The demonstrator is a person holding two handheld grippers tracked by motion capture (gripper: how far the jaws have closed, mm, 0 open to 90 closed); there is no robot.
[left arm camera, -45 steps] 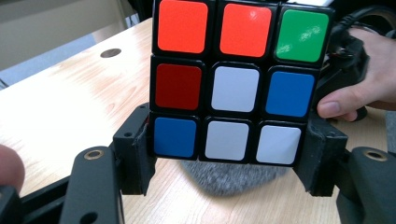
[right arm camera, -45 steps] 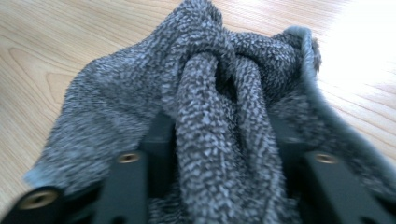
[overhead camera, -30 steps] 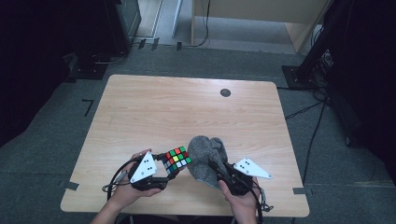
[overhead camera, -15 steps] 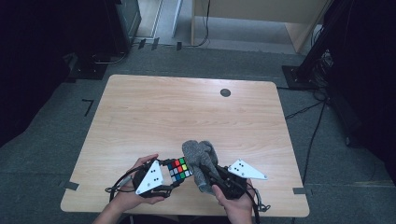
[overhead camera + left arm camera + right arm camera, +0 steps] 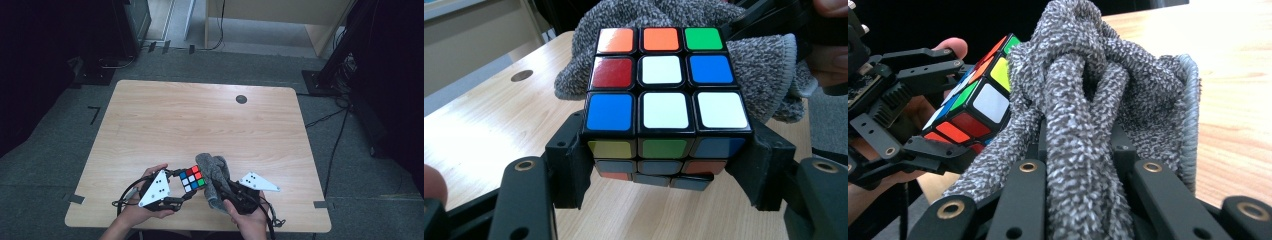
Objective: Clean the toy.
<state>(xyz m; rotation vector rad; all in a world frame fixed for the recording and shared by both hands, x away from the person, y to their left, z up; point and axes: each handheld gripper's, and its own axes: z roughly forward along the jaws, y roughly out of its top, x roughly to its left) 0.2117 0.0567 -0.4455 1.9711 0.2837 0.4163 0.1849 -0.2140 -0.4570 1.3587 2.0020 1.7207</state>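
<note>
A scrambled colour cube (image 5: pixel 192 178) (image 5: pixel 664 110) is clamped between the jaws of my left gripper (image 5: pixel 186 187) (image 5: pixel 664 172), just above the wooden table near its front edge. A bunched grey knitted cloth (image 5: pixel 215 177) (image 5: pixel 1088 125) presses against the cube's right side. My right gripper (image 5: pixel 223 192) (image 5: pixel 1083 175) is shut on that cloth, whose folds bulge up between and over the jaws. In the right gripper view the cube (image 5: pixel 975 100) sits at the left, with the left gripper's black arms around it.
The wooden table (image 5: pixel 200 120) stretches away bare in front of the hands, with a round dark cable hole (image 5: pixel 241 99) near its far right edge. Grey floor, cables and dark stands surround the table.
Both hands shifted slightly left along the front edge, and the cloth has slid down against the cube's side. Both grips stayed as they were.
</note>
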